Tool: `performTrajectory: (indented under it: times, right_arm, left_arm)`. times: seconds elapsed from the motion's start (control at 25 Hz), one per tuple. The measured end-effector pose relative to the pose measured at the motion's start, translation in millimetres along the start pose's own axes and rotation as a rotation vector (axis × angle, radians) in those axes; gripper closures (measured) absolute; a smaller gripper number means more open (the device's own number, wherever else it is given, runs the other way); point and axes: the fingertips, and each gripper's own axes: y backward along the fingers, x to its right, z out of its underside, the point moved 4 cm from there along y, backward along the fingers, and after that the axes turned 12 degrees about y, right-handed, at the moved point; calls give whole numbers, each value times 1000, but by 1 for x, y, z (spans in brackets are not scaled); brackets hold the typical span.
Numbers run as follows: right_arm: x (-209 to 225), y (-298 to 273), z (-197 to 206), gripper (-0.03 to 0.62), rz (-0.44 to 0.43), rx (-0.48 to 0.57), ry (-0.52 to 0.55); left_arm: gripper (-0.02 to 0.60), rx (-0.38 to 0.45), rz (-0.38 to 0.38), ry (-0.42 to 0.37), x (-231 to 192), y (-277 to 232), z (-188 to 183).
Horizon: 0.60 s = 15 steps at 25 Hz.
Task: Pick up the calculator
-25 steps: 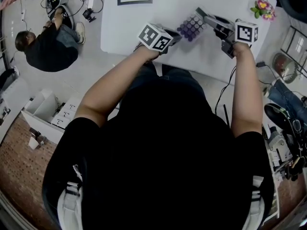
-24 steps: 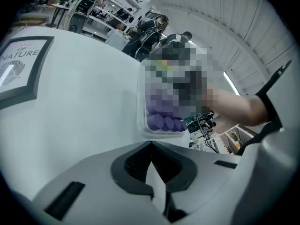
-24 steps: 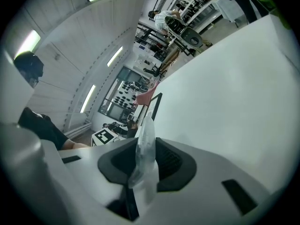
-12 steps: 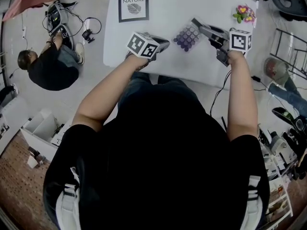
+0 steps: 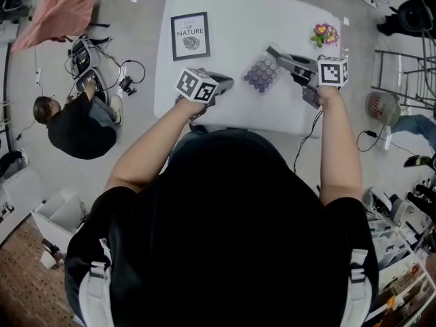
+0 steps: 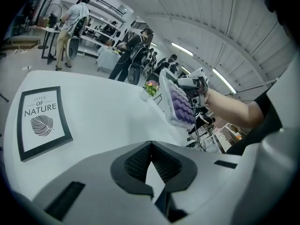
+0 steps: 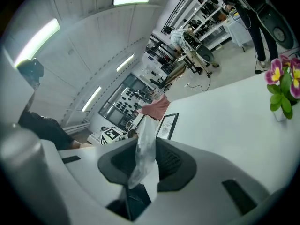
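The calculator [image 5: 262,72], white with purple keys, hangs tilted above the white table [image 5: 231,19]. My right gripper [image 5: 279,54] is shut on its right edge. In the right gripper view that pale edge [image 7: 143,149] stands upright between the pads of the right gripper [image 7: 140,161]. The left gripper view shows the calculator [image 6: 179,102] in the air ahead, keys facing me. My left gripper [image 5: 228,82] hovers over the table's near edge, left of the calculator. Its pads meet at the tips, and this left gripper [image 6: 151,146] holds nothing.
A framed "Nature" print [image 5: 190,36] lies on the table's far left. A small flower pot [image 5: 324,34] stands at its far right. A person [image 5: 75,121] crouches on the floor to the left among cables. A fan [image 5: 378,104] and shelves stand to the right.
Both grippers have risen, and the table has dropped away below them. The calculator has gone up with the right gripper, still held by the same edge.
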Motion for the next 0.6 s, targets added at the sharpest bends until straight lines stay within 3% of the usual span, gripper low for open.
performTrajectory:
  times: [0.28, 0.44, 0.6]
  right_arm:
    - [-19, 12, -5, 488, 37, 33, 29]
    - [-25, 15, 3, 488, 69, 63, -29]
    - [-34, 13, 6, 490, 70, 88, 15]
  left_arm:
    - [563, 44, 10, -24, -5, 29, -10]
    - [563, 51, 25, -65, -6, 44, -14]
    - [563, 57, 21, -78, -11, 56, -11]
